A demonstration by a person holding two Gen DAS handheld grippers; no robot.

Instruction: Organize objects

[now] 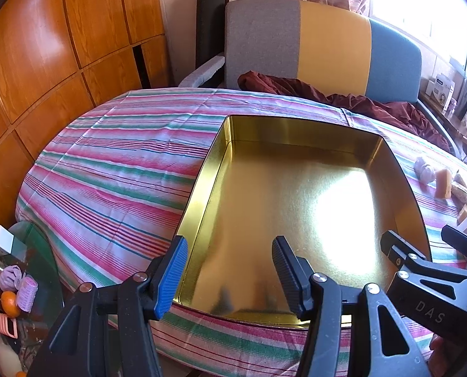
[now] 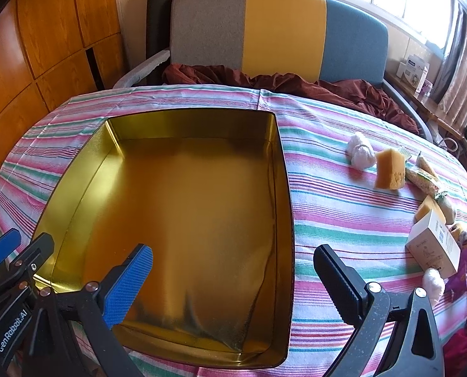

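Note:
An empty gold tin box (image 1: 221, 163) (image 2: 283, 188) lies open on the striped tablecloth (image 1: 114, 169). My left gripper (image 1: 230, 270) hovers over the tin's near left corner, jaws apart, nothing between them. My right gripper (image 2: 233, 279) hangs over the tin's near right side, open wide and empty; it also shows at the right edge of the left wrist view (image 1: 428, 251). To the right of the tin lie a white wad (image 2: 360, 154), a yellow sponge (image 2: 390, 169), snack packets (image 2: 421, 179), a second sponge (image 2: 428, 209) and a small cardboard box (image 2: 434, 245).
A chair (image 2: 280, 28) with a grey, yellow and blue back stands behind the table, a maroon cloth (image 2: 327, 88) on its seat. Wooden cabinet doors (image 1: 45, 62) line the left. A low glass table (image 1: 29, 270) with clutter sits at the lower left.

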